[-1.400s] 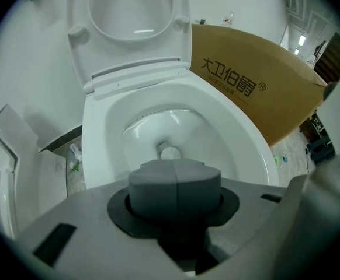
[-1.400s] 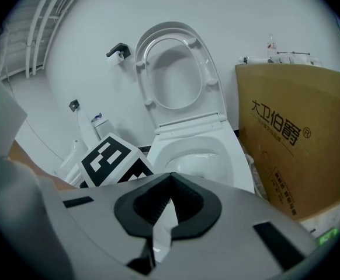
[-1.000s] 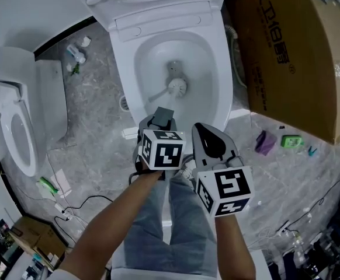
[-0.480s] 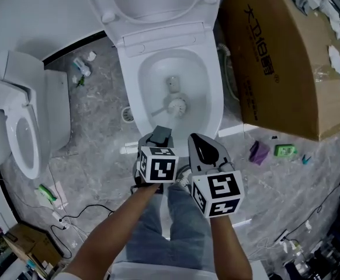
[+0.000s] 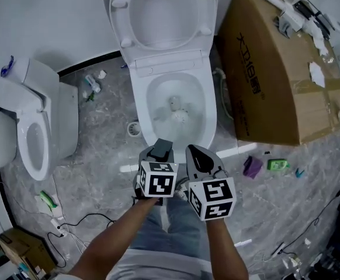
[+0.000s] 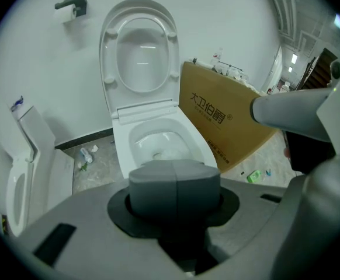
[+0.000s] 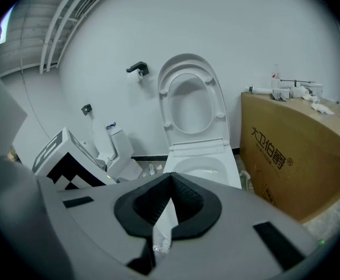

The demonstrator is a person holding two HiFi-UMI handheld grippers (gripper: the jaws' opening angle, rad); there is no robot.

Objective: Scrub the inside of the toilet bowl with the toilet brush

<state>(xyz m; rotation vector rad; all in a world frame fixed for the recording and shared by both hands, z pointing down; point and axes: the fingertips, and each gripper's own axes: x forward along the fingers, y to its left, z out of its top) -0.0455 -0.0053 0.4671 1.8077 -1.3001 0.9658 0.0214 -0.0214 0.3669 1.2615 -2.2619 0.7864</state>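
The white toilet (image 5: 136, 92) stands with its lid up (image 5: 161, 10). Down in the bowl water lies the round head of the toilet brush (image 5: 179, 117). My left gripper (image 5: 161, 147) hovers over the bowl's front rim and is shut on the brush's grey handle end (image 6: 174, 182), which fills the black jaw pads in the left gripper view. Just right of it, my right gripper (image 5: 198, 150) is shut with nothing in it. In the right gripper view that gripper (image 7: 169, 182) points at the toilet (image 7: 202, 167).
A large cardboard box (image 5: 275, 80) stands close against the toilet's right side. A second toilet (image 5: 33, 139) sits at the left. Litter (image 5: 91, 86), cables (image 5: 82, 217), and green (image 5: 278, 164) and purple (image 5: 252, 167) items lie on the marble floor. The person's legs (image 5: 170, 232) are below the grippers.
The head view has tilted up and pulled back, so the lid and wall now show. Both grippers sit lower in the picture. The brush head stays in the bowl.
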